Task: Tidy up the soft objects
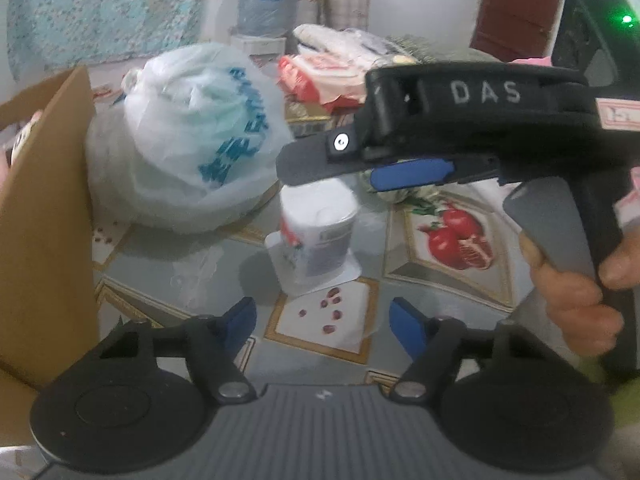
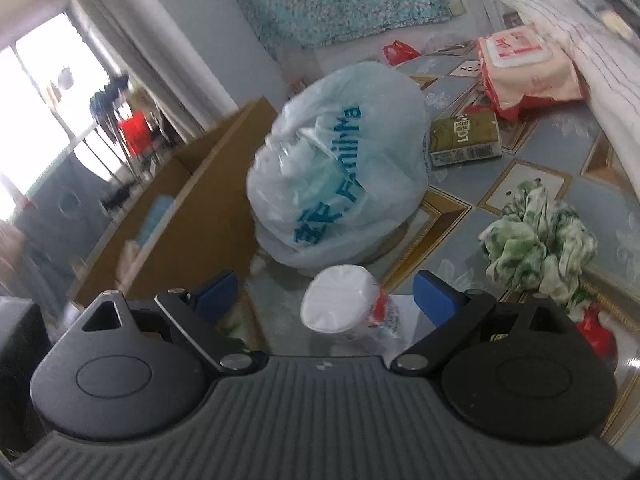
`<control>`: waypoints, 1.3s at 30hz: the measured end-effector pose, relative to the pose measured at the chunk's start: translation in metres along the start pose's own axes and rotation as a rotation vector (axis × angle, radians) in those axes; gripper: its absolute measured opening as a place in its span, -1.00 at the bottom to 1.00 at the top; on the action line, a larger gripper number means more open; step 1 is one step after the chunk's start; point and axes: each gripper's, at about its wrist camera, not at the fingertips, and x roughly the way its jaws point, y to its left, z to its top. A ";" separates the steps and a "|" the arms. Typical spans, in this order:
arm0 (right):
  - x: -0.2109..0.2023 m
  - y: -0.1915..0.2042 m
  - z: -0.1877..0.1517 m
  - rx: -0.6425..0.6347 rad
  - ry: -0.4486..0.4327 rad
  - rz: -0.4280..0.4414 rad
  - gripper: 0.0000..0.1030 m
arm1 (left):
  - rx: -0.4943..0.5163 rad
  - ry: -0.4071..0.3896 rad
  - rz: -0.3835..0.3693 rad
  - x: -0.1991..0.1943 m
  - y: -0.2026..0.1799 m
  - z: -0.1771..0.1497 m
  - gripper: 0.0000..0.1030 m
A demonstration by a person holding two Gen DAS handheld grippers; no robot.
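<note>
White plastic bag (image 2: 340, 168) with blue print, partly legible; right gripper (image 1: 344, 172) body reads "DAS", jaws apart, empty. Left gripper (image 1: 324, 324) also apart, empty, above wrapped tissue roll (image 1: 316, 236).

"DAS" on right hand-held gripper (image 1: 362, 170) body; blue print on plastic bag (image 2: 340, 168) unreadable.

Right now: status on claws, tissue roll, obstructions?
Both claws open, left claw, right claw, nothing held. Wrapped tissue roll upright between the right claw's fingers, untouched. White plastic bag close behind it.
</note>
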 end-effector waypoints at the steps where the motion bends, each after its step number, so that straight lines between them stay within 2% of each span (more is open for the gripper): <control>1: 0.004 0.002 -0.001 -0.022 0.007 -0.016 0.82 | -0.009 0.004 -0.004 -0.002 -0.001 -0.001 0.35; 4: 0.015 0.006 -0.006 -0.061 0.024 -0.060 0.77 | -0.023 0.013 -0.022 0.001 0.002 -0.002 0.30; 9: 0.026 0.004 -0.006 -0.059 0.064 -0.076 0.67 | -0.017 0.013 -0.028 0.006 0.004 -0.003 0.28; 11: 0.028 0.004 -0.007 -0.065 0.070 -0.090 0.54 | -0.022 0.016 -0.035 0.008 0.006 -0.003 0.27; 12: 0.029 0.003 -0.007 -0.061 0.073 -0.094 0.35 | -0.024 0.017 -0.039 0.007 0.007 -0.002 0.27; 14: 0.030 -0.002 -0.007 -0.019 0.073 -0.055 0.16 | -0.026 0.017 -0.044 0.008 0.008 -0.002 0.27; 17: 0.027 -0.012 -0.008 0.053 0.053 -0.024 0.14 | -0.029 0.017 -0.055 0.009 0.008 -0.002 0.26; 23: 0.017 -0.057 -0.014 0.374 0.019 0.137 0.14 | -0.039 0.001 -0.071 0.008 0.010 0.001 0.27; 27: 0.011 -0.078 -0.027 0.523 0.018 0.201 0.11 | -0.043 -0.024 -0.077 0.008 0.009 0.007 0.27; 29: 0.009 -0.082 -0.034 0.553 0.030 0.184 0.08 | -0.044 -0.032 -0.077 0.009 0.008 0.010 0.27; 33: -0.003 -0.081 -0.041 0.533 0.016 0.116 0.09 | -0.031 -0.024 -0.098 0.013 0.003 0.015 0.29; 35: -0.011 -0.080 -0.042 0.514 -0.005 0.083 0.09 | -0.001 -0.042 -0.072 0.013 -0.003 0.015 0.29; 39: -0.024 -0.086 -0.048 0.524 -0.035 0.082 0.09 | 0.043 -0.039 -0.074 0.010 -0.011 0.015 0.30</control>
